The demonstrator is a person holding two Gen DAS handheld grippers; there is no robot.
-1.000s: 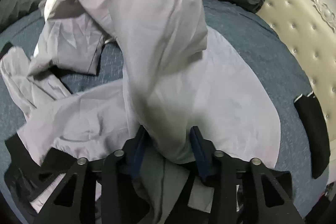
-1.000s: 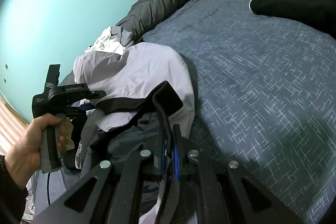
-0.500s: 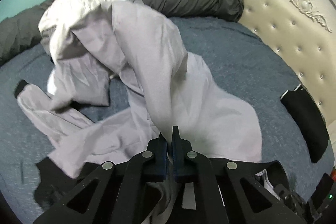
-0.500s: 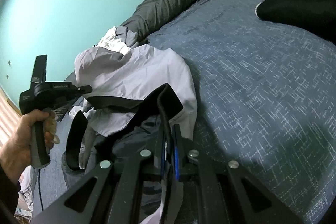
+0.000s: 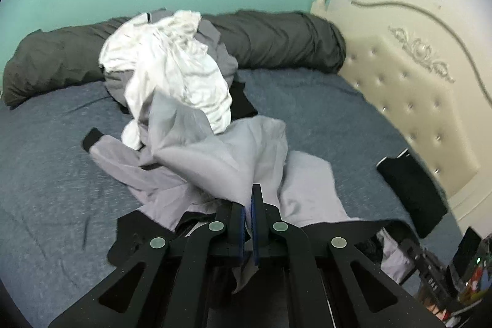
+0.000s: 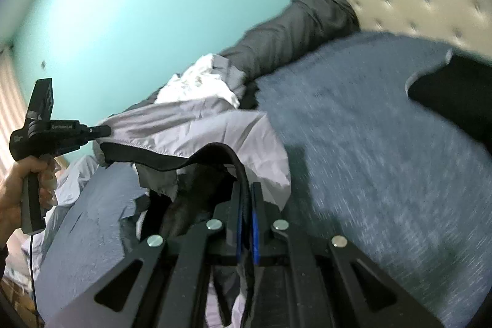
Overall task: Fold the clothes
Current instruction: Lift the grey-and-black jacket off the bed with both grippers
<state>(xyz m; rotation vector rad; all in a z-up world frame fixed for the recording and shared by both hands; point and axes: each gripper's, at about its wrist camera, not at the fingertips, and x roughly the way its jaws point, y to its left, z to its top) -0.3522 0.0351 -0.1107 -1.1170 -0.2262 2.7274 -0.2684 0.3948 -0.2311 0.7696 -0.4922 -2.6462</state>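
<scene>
- A pale lilac jacket (image 5: pixel 233 156) with black trim is held up off a blue bed (image 5: pixel 46 149) by two hand-held grippers.
- The left gripper (image 5: pixel 248 199) is seen with its jaws pressed nearly together on a fold of the lilac cloth, which rises out of the jaws and away from the camera.
- The right gripper (image 6: pixel 248 195) is seen with its jaws narrow as well, clamped on the black hem band (image 6: pixel 172 160) of the same jacket.
- In the right wrist view, the left gripper is shown at the far left, gripped by a hand (image 6: pixel 18 189), with the hem band stretched between the two grippers.
- The long axis of the held edge is thus run from one gripper to the other, slightly slack, with the body of the jacket hanging and trailing away from both onto the bed.
- A sleeve with a black cuff (image 5: pixel 90 139) is left lying on the bed to the left of the left gripper.
- A crumpled white garment (image 5: pixel 172 66) is heaped beyond the jacket, touching it, against a dark grey rolled duvet (image 5: pixel 276 42).
- A black garment (image 5: pixel 412 192) is laid well apart, near the cream tufted headboard (image 5: pixel 415 88).
- The jacket is judged not yet folded: it is bunched and partly airborne. Neither gripper is nearer; both are already on the cloth.
</scene>
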